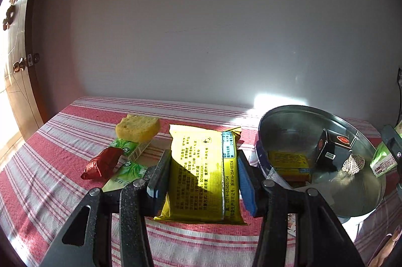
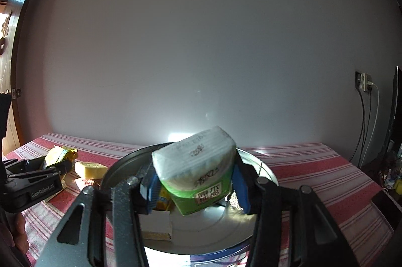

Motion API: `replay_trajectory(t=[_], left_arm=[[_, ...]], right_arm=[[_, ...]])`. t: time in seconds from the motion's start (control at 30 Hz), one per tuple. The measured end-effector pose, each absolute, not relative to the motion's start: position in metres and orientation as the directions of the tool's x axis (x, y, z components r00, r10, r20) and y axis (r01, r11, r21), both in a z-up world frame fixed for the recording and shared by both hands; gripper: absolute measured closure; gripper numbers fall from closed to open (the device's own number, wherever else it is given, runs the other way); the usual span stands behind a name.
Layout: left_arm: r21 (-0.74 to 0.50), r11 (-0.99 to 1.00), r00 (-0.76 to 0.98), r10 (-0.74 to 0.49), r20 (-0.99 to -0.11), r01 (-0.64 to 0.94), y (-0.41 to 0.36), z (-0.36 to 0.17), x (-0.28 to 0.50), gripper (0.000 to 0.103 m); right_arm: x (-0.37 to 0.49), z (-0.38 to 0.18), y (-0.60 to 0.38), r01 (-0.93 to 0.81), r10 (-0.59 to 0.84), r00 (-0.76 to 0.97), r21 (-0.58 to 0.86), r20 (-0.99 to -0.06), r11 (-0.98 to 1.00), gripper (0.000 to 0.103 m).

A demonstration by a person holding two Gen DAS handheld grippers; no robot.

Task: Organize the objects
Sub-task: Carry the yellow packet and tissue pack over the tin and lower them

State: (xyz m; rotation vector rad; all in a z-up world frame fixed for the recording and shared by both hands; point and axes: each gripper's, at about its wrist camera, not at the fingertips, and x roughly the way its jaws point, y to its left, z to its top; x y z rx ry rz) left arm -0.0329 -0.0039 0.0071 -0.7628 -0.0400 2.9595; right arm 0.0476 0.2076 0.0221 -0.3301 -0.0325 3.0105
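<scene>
Left wrist view: left gripper (image 1: 201, 174) is pinching a yellow snack pack (image 1: 204, 174) w/ both blue pads (image 1: 245, 181) pressing on its long sides, pack hanging above the red-striped tablecloth (image 1: 50, 191). Back of pack is showing dense black print, too small to read, plus digits "0574-63455754" running along the seam. Just left of it a red foil candy (image 1: 101, 164) is lying on green sachets (image 1: 128, 166), w/ a yellow cake slice (image 1: 138, 127) sitting behind them. To the right a round metal tray (image 1: 326, 161) is holding a black box (image 1: 331, 149), a yellow box (image 1: 289, 161) & a small woven ball (image 1: 353, 164). Right wrist view: right gripper (image 2: 193, 181) is clamping a green-and-white tissue pack (image 2: 198, 171) between its blue pads (image 2: 240, 189), tilted, hovering over the metal tray (image 2: 213, 229); Chinese characters are showing on its green label, exact wording unclear. A white carton (image 2: 155, 223) is lying in the tray below. At left edge the other gripper's black body is reading "GenRobot.AI", w/ the yellow pack (image 2: 59, 154) in it and a person's hand (image 2: 18, 234) gripping the handle below.
</scene>
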Motion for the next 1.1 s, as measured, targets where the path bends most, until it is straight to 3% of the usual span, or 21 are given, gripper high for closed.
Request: replay_trajectory(t=[0.63,1.1], left_arm=[[-0.04,-0.969,-0.853,0.235,-0.465,-0.245,0.085,0.017,-0.038,0.052],[-0.027,-0.955,-0.821,0.269,-0.503,-0.296,0.11,-0.001,-0.047,0.052]], right_arm=[[0.035,0.023,0.273,-0.268,0.277,-0.934,-0.07,-0.226,-0.961,0.054],[0.011,0.013,0.278,-0.241,0.256,-0.915,-0.088,-0.311,-0.967,0.054]])
